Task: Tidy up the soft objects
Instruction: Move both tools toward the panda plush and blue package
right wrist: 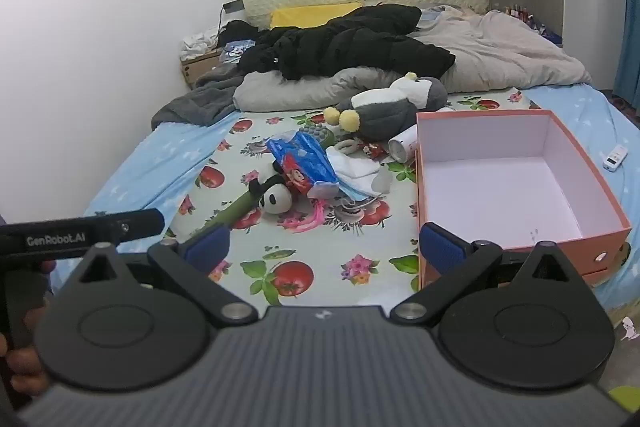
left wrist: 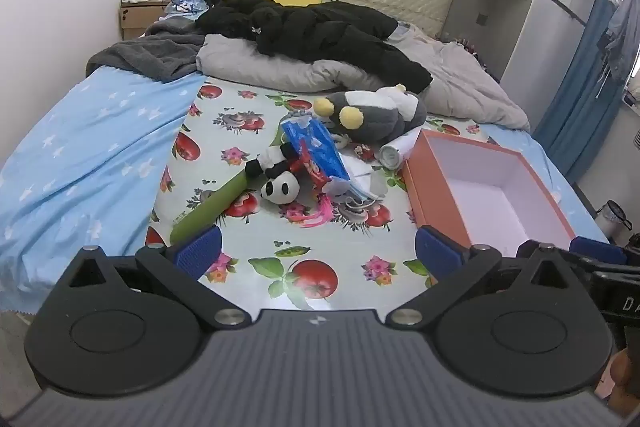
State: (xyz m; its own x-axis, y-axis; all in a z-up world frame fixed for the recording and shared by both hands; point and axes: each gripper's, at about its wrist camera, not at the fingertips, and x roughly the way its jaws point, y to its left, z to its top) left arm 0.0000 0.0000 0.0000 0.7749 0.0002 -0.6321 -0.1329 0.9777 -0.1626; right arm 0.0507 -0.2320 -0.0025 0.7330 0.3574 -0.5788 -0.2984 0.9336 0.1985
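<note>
A pile of soft things lies mid-bed on a fruit-print cloth: a small panda plush (left wrist: 280, 187) (right wrist: 274, 199), a grey penguin plush (left wrist: 376, 115) (right wrist: 388, 111), a blue tissue pack (left wrist: 316, 151) (right wrist: 302, 159) and a pink tassel (left wrist: 318, 215) (right wrist: 308, 219). An open orange box (left wrist: 430, 195) (right wrist: 596, 239), white inside and empty, sits to their right. My left gripper (left wrist: 318, 251) is open and empty, low over the near cloth. My right gripper (right wrist: 324, 247) is open and empty, its right finger beside the box's near left corner.
A green stick (left wrist: 216, 207) (right wrist: 236, 211) lies left of the panda, a white tube (left wrist: 394, 151) (right wrist: 402, 145) by the box. A black jacket (left wrist: 320, 31), grey duvet (left wrist: 460, 83) and headboard fill the far bed. A white remote (right wrist: 614, 157) lies right of the box.
</note>
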